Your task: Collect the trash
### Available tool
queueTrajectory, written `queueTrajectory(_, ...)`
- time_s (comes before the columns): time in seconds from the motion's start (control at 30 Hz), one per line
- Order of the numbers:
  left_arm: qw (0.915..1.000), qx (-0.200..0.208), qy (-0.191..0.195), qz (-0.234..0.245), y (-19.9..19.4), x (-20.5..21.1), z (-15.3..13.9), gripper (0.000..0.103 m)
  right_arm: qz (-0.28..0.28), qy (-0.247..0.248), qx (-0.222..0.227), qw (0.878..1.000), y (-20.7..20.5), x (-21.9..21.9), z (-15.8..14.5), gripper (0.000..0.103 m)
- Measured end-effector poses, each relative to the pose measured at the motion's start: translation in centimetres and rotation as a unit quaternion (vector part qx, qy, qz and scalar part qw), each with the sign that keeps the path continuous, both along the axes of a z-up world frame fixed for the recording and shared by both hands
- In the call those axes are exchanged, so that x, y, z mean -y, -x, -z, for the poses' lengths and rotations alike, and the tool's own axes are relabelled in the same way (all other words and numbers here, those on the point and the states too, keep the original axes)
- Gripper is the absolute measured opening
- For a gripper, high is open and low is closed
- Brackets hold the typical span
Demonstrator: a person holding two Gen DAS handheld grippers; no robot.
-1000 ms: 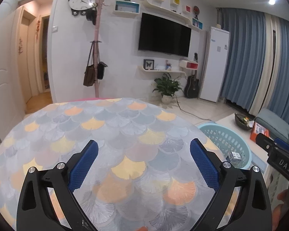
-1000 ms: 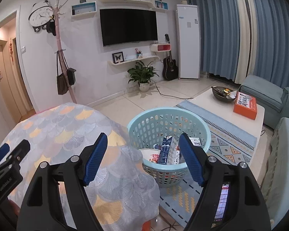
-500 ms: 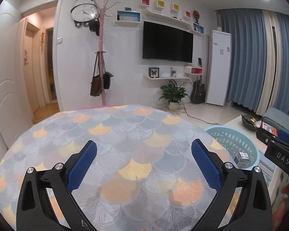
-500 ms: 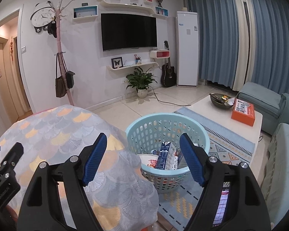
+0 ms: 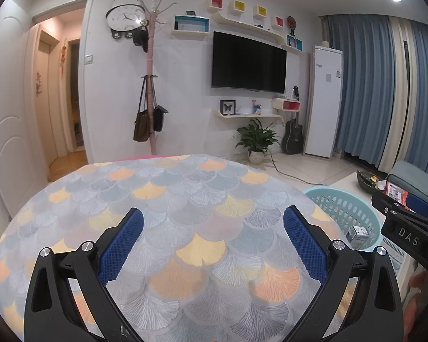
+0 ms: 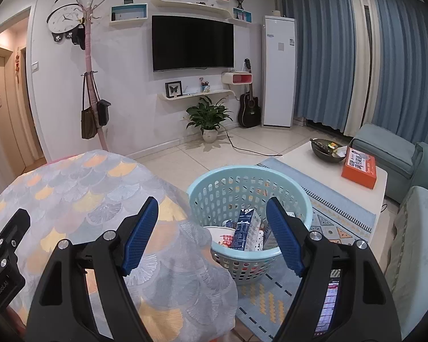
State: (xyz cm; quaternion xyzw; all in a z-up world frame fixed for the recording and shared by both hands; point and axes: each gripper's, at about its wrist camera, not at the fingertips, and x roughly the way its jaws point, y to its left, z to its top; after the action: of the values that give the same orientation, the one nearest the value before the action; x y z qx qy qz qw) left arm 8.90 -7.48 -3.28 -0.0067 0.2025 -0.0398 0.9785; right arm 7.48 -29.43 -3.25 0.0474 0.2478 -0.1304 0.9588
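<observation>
Right wrist view: the right gripper [image 6: 212,228] is hovering with its blue-padded jaws spread wide and nothing between them. It is pointing over the edge of a round counter [image 6: 80,199] covered in a fan-patterned cloth, toward a pale blue laundry-style basket [image 6: 299,196] standing on the floor just beside the counter. Inside the basket, collected trash is resting: a dark blue carton [image 6: 244,229] standing upright, a white cup [image 6: 221,233] and other small cartons against it.

Left wrist view: the left gripper [image 5: 214,228] is hanging above the middle of the counter, its jaws also released and empty. No trash is showing on the cloth in either view, and the basket's rim [image 5: 328,192] is peeking in at the right, with one small box [image 5: 356,232] visible inside.

Judging from this, the collecting step is looking finished or nearly so, since everything recognisable as trash is already lying in the basket. The next move is probably calling for a scan of the room for any leftover piece, perhaps on the white coffee table [image 6: 314,165] beyond the basket, and otherwise for drawing both grippers back.
</observation>
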Motion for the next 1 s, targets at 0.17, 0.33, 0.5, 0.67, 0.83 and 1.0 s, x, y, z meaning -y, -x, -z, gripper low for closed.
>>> queueTrajectory(0.17,1.0,0.0,0.0,0.0,-0.02,-0.06,0.02,0.095,-0.003,0.001,0.001,1.0,0.05,-0.19,-0.01,0.077)
queueTrajectory(0.33,1.0,0.0,0.001,-0.001,-0.05,-0.1,0.09,0.095,-0.003,0.002,0.0,1.0,-0.01,-0.3,-0.05,0.077)
queueTrajectory(0.5,1.0,-0.002,0.003,-0.002,0.03,-0.15,0.26,0.095,-0.007,0.003,-0.001,1.0,-0.13,-0.52,0.03,0.077)
queueTrajectory(0.67,1.0,-0.002,0.003,-0.002,0.03,-0.15,0.24,0.095,-0.012,0.006,-0.002,1.0,-0.24,-0.75,0.17,0.077)
queueTrajectory(0.83,1.0,-0.002,0.004,-0.002,0.01,-0.19,0.24,0.095,-0.014,0.012,-0.003,1.0,-0.25,-0.95,0.26,0.077)
queueTrajectory(1.0,1.0,-0.002,0.004,-0.003,0.01,-0.22,0.27,0.095,-0.017,0.011,-0.005,1.0,-0.25,-0.95,0.4,0.077)
